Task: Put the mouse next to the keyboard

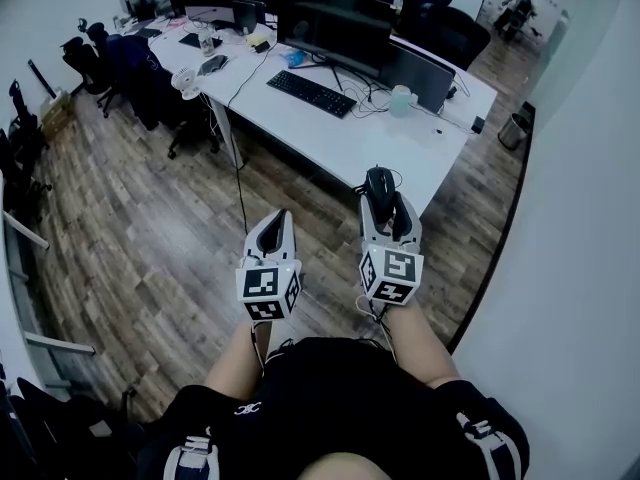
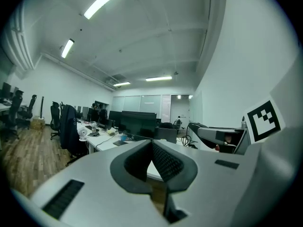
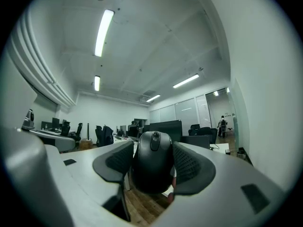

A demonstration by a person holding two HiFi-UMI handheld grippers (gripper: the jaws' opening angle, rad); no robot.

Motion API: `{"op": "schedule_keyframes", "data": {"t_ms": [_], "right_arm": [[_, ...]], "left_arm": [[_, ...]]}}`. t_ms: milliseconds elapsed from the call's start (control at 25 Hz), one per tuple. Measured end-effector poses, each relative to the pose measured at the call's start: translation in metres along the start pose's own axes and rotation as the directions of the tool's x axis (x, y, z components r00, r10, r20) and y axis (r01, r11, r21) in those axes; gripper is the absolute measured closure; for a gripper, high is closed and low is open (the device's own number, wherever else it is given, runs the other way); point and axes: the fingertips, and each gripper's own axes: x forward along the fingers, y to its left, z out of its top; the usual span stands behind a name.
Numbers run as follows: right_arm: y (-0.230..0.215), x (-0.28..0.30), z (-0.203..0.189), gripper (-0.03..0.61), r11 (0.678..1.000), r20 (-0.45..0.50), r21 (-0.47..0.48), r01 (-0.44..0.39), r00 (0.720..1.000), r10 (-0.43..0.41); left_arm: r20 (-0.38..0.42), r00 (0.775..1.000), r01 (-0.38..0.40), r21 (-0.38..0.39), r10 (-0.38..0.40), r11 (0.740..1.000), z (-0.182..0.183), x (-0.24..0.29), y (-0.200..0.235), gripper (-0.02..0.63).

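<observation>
Cool, even light from ceiling strip lamps point(image 3: 104, 32) (fisheye bending, dark vignetted corners), near foreground soft

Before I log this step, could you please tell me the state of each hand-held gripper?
Left hand-held gripper: closed, empty.
Right hand-held gripper: closed on the mouse.

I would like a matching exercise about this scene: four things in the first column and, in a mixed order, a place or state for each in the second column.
Column A
1. mouse
2. keyboard
3. left gripper
4. bin

Column B
a. on the floor by the desk's end
b. shut, holding nothing
c. held in the right gripper
d. on the desk, before a monitor

Pairs: 1-c, 2-d, 3-b, 4-a
</observation>
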Motion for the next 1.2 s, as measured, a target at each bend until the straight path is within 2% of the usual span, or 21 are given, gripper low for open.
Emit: {"op": "schedule_keyframes", "data": {"t_ms": [360,680,920,1200], "right_arm": [[0.035,0.026,-0.006,0.299,0.999,-0.021,0.012,0.044,0.999,-0.044],[0.031,0.082,-0.014,0.299,0.999,-0.011,0.010,0.053,0.999,-0.053],[0.007,0.158,-0.028,0.299,0.997,-0.011,0.045,0.064,0.998,-0.063],[-0.041,0.276,-0.036,0.299,0.995,-0.040,0.068,0.075,0.997,-0.073]], "left_arm": [[-0.024,0.999,0.022,-0.009,-0.022,1.000,-0.006,0.007,0.052,0.601],[-0.026,0.999,0.036,-0.028,-0.036,0.999,-0.009,0.053,0.079,0.601],[-0.026,0.999,0.024,-0.021,-0.024,0.999,-0.004,0.126,0.105,0.601],[-0.068,0.997,0.039,-0.008,-0.040,0.999,0.012,0.256,0.117,0.601]]}}
